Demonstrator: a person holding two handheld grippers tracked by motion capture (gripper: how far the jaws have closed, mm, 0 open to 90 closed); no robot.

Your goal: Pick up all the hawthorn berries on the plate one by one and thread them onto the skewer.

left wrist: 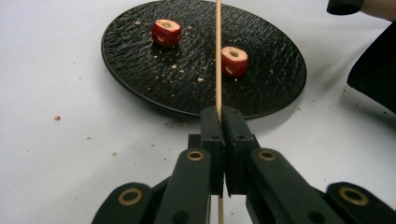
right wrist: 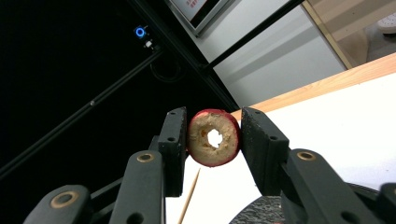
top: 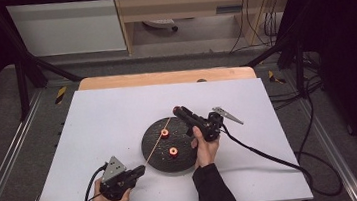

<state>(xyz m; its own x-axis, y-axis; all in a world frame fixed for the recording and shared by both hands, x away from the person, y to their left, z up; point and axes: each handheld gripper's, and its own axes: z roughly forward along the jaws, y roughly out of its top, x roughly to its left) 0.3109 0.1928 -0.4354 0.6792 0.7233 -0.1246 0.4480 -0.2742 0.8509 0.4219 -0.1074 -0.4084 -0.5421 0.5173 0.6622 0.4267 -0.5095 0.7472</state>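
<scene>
White table with one black plate

A white sheet covers the table [top: 103,118], leaving a strip of bare wood along its far edge at 12 o'clock. A round black plate [top: 158,155] with a ribbed surface lies directly on the sheet, a little toward 4 o'clock from the middle. Small brown crumbs [left wrist: 57,118] are scattered on the white surface around the plate, mostly on the plate's 9 o'clock side in the left gripper view.
</scene>
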